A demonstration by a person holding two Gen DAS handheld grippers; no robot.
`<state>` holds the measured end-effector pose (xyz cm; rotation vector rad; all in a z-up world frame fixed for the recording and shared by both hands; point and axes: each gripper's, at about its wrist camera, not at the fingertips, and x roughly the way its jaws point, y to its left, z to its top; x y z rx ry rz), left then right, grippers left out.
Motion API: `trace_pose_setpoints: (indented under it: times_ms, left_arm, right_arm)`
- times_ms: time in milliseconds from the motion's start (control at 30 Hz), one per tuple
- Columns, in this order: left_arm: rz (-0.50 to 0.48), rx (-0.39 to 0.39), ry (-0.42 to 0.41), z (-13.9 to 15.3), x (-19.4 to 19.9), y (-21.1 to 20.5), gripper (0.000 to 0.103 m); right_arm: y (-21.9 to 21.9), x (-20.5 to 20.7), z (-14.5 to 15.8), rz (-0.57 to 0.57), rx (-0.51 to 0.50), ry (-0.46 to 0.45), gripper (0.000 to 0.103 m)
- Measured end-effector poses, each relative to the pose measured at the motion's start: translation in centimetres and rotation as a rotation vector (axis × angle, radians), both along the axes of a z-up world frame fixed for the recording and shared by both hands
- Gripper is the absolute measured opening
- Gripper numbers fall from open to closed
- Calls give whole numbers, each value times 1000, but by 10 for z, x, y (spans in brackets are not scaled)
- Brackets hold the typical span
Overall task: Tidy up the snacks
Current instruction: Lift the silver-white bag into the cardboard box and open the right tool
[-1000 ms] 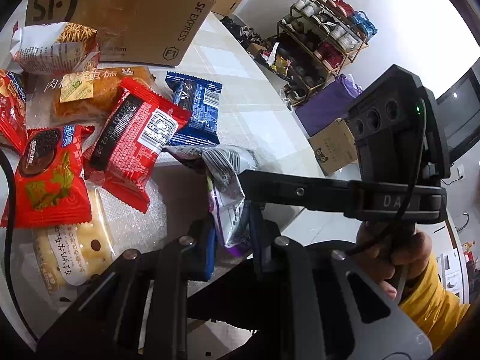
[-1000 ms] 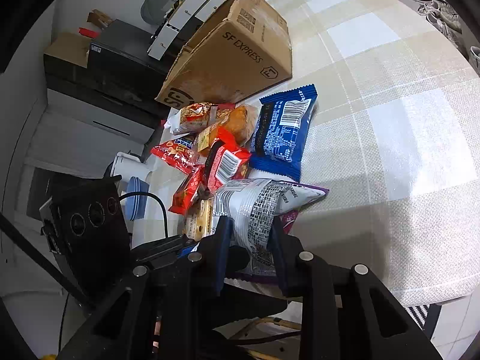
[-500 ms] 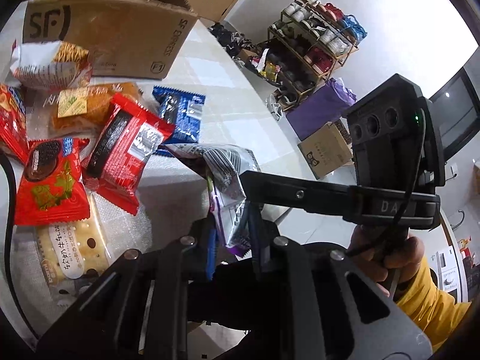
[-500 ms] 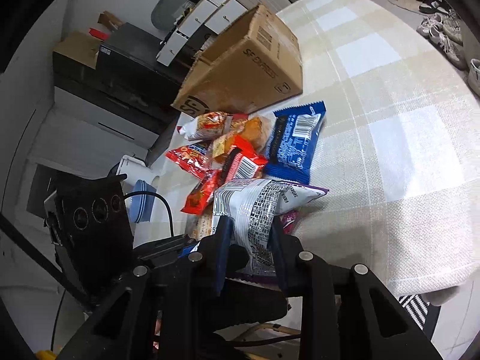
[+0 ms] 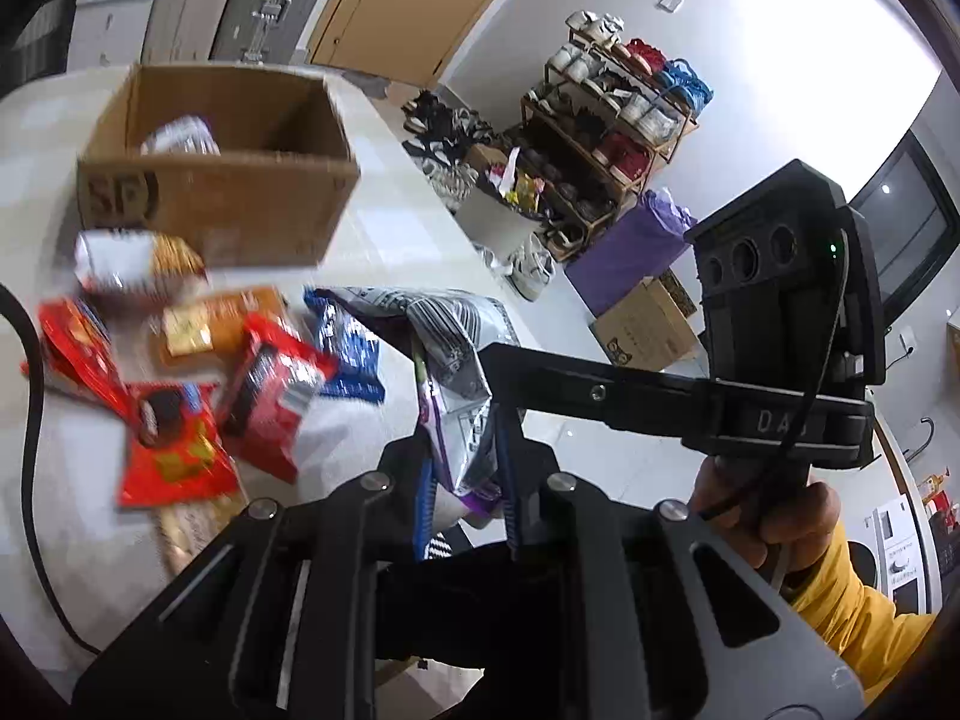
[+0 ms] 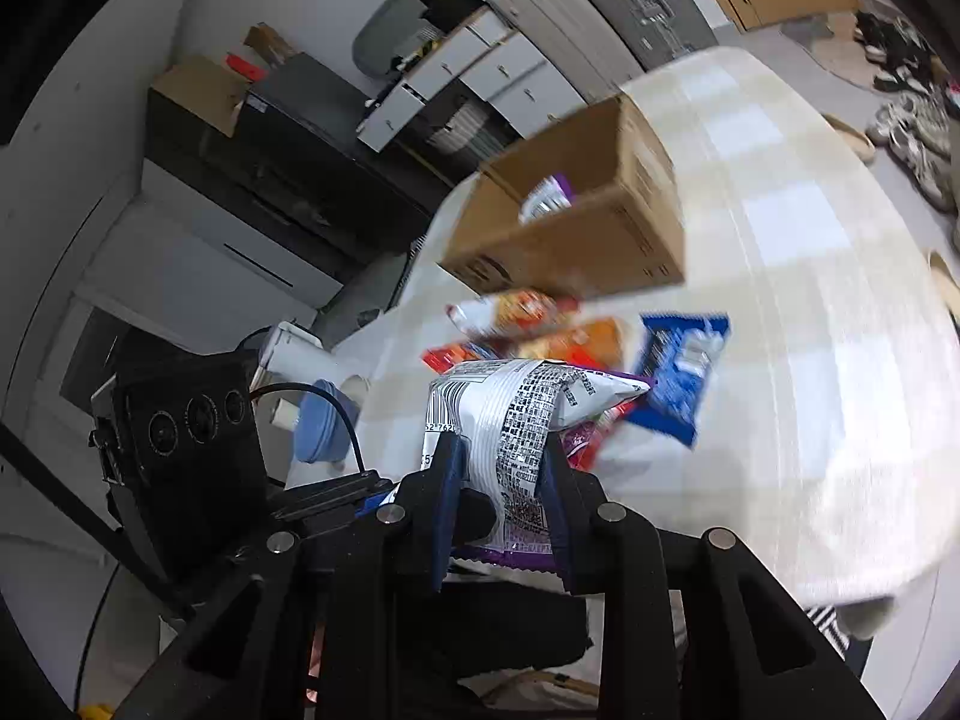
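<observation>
Black tongs (image 5: 462, 468), yellow sleeve (image 5: 858, 612)

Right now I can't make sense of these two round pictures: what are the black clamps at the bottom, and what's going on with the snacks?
There is no robot here. A person holds a two-finger clamp in each hand, and a wide-angle camera on each clamp looks out along its fingers, so each picture is bent and round. One picture comes from the left gripper, the other from the right gripper. In the left view you also see the other clamp, with the hand that grips its handle. Both clamps are shut on one silver and purple snack bag, held above the table. On its checked cloth lie more snacks: a blue packet, red packets and an orange one. Behind them stands an open cardboard box with a packet already inside.
</observation>
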<state>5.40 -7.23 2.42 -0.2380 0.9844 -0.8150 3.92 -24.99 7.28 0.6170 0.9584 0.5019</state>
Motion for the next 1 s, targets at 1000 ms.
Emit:
trace_pose_setpoints:
  times_ms: [1000]
  left_arm:
    - [148, 103, 49, 77, 217, 37, 15]
  right_arm:
    - [30, 212, 46, 17, -29, -47, 26]
